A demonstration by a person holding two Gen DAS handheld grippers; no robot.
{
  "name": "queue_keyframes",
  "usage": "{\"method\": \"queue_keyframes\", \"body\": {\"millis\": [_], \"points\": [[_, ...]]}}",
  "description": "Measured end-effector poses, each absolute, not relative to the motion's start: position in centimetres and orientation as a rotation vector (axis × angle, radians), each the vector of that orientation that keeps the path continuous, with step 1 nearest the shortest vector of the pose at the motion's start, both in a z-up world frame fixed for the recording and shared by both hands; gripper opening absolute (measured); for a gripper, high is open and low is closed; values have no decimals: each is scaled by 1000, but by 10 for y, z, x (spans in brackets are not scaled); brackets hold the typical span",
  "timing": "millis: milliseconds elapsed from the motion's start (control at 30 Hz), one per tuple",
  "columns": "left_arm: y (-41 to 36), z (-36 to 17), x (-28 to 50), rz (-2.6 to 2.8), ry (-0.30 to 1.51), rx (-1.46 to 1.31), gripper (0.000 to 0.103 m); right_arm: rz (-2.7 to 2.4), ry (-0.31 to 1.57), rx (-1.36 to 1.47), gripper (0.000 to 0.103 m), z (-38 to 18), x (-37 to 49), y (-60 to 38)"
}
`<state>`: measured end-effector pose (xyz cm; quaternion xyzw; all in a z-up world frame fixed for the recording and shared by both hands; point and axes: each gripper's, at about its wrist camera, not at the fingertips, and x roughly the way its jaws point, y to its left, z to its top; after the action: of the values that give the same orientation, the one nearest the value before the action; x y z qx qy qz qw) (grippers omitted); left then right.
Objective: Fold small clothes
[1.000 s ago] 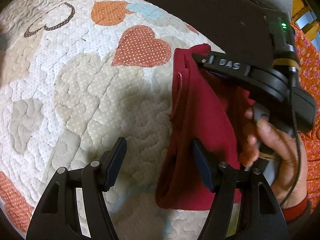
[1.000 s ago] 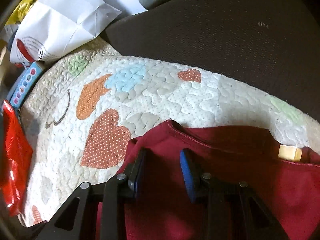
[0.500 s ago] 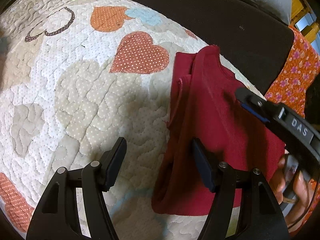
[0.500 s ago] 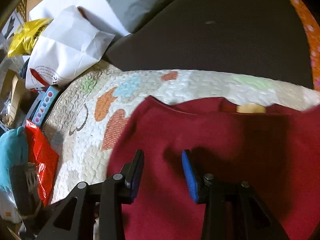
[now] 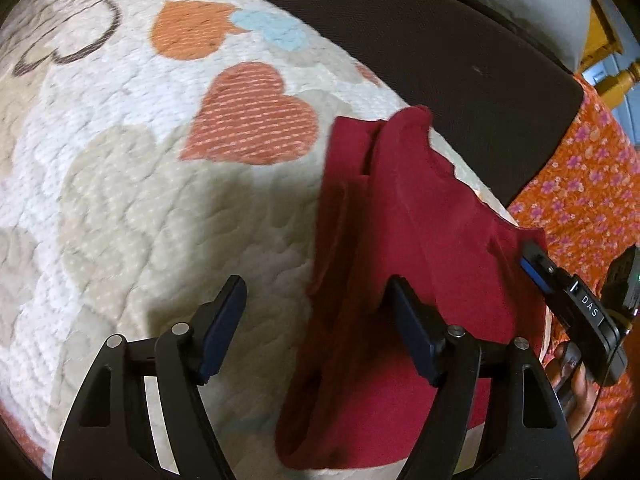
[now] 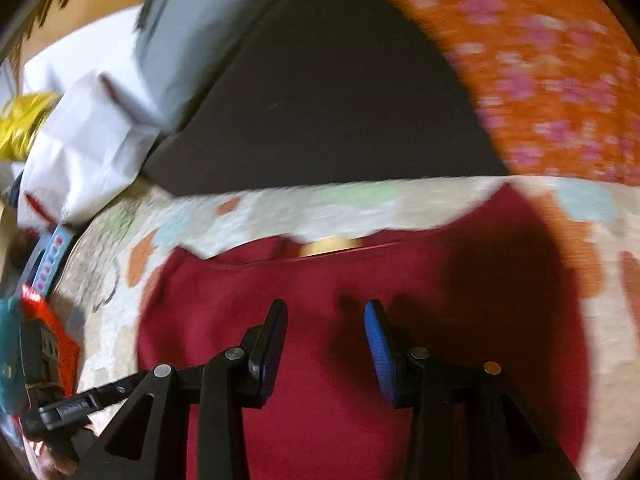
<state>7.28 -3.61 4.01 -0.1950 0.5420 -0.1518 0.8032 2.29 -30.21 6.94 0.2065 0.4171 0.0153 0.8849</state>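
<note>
Both sets of fingers are gaping with nothing between them: the left gripper [image 5: 316, 328] is widening over the heart-print quilt [image 5: 120, 184], while the right gripper [image 6: 326, 344] is hovering narrower above the red garment [image 6: 360, 280], which is lying at centre frame.

left tongs [image 5: 316, 326]: black arms, silver screws | right tongs [image 6: 326, 342]: blue pads

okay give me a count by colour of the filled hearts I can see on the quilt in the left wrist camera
Orange heart: 1
Red dotted heart: 1
Pale blue heart: 1
Beige heart: 1
Total: 4, on the quilt. The green patch at the top edge is cut off, so not counted.
</note>
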Motion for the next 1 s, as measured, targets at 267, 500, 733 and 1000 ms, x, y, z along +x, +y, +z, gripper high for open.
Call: {"method": "queue_keyframes", "body": {"millis": [267,500,733,1000], "points": [[-54,37,73,-326,1122,-442,87,-99,860,594,38,27,-4,-398],[-62,36,61,-356,1126,-425,87,118,879,582,46,69,24,-331],[-46,36,33,-345,1148,-406,87,392,1068,384,57,76,91,-172],[-29,33,33,-412,1179,-440,87,359,1242,20,74,38,141,-83]]}}
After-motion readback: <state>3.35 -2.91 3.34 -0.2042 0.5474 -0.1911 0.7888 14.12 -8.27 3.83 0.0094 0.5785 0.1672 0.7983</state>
